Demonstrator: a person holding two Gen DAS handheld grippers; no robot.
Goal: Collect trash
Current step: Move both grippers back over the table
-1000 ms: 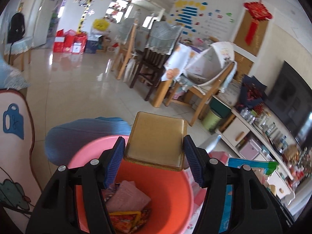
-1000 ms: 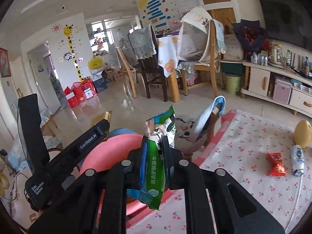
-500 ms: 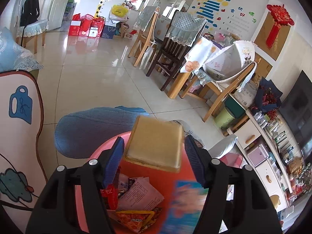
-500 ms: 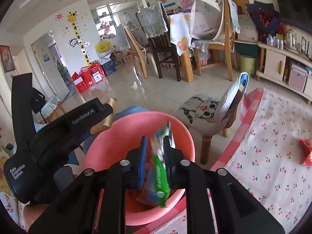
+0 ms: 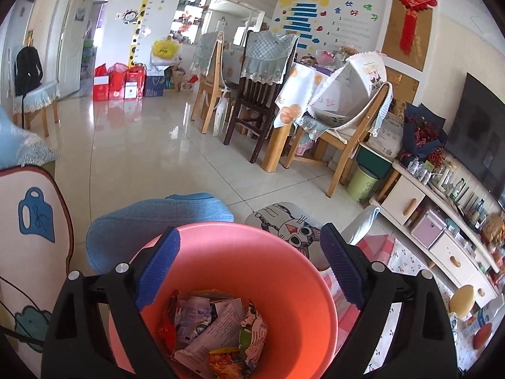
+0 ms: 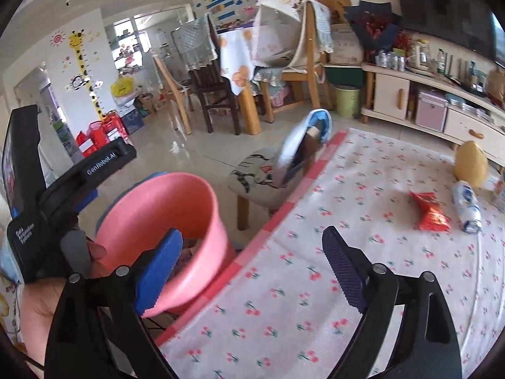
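Note:
A pink bucket [image 5: 285,287] stands right below my left gripper [image 5: 249,265], whose jaws are opening wide with nothing between the blue pads. Several crumpled wrappers [image 5: 217,325] lie at the bucket's bottom. In the right wrist view the same bucket [image 6: 164,208] is at the left, and my right gripper [image 6: 251,267] hangs beside it over the cherry-print mat [image 6: 363,252], its jaws opening and empty. On the mat at the far right lie a red snack packet [image 6: 430,213] and a crushed plastic bottle [image 6: 467,205].
A small chair with a cat cushion [image 6: 258,177] stands just past the bucket at the mat's red edge. A yellow egg-shaped toy [image 6: 470,164] sits by the bottle. A low cabinet [image 6: 442,117] runs along the right wall. A hand [image 6: 41,309] holds the left tool.
The left gripper let go of the flat tan box, which has left its view. The right gripper released the green packet over the bucket, opened wide and swung right over the mat.

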